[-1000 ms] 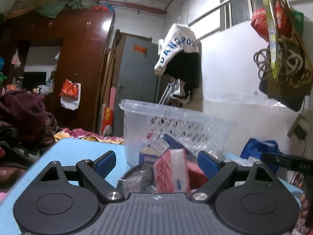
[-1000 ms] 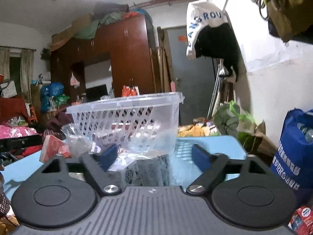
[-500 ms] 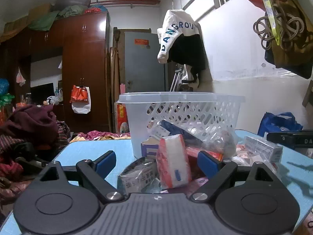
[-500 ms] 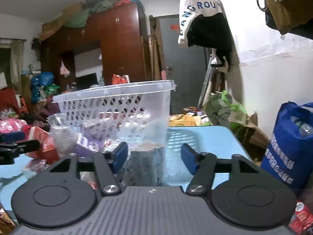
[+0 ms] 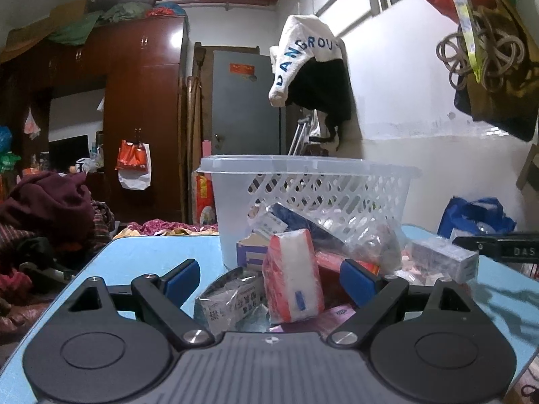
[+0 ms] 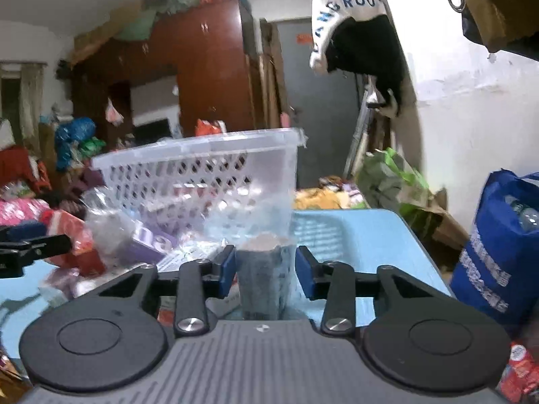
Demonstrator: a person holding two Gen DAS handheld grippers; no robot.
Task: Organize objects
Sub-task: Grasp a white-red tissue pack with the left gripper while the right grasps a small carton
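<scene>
A clear plastic basket [image 5: 303, 165] [image 6: 195, 149] stands on the light blue table [image 5: 151, 252], with a heap of packets and boxes in front of it. My right gripper [image 6: 266, 269] is closing its jaws, and the blue pads touch both sides of an upright grey box [image 6: 264, 276]. My left gripper [image 5: 269, 281] is open wide. A red-and-white packet [image 5: 293, 276] stands upright between its fingers, and neither pad touches it. A grey printed packet [image 5: 232, 299] lies beside it. One left finger [image 6: 27, 242] shows at the edge of the right wrist view.
A blue bag [image 6: 498, 256] stands right of the table [image 6: 353, 235]. Green and brown bags [image 6: 397, 181] lie behind it. A dark wardrobe [image 5: 134, 107] and a grey door [image 5: 246, 101] are at the back. Clothes [image 5: 47, 208] are piled on the left. A white wall is close on the right.
The right jaws have narrowed from wide apart until the pads meet the grey box. The left wrist view has rolled level; its jaws stay as wide as before.
</scene>
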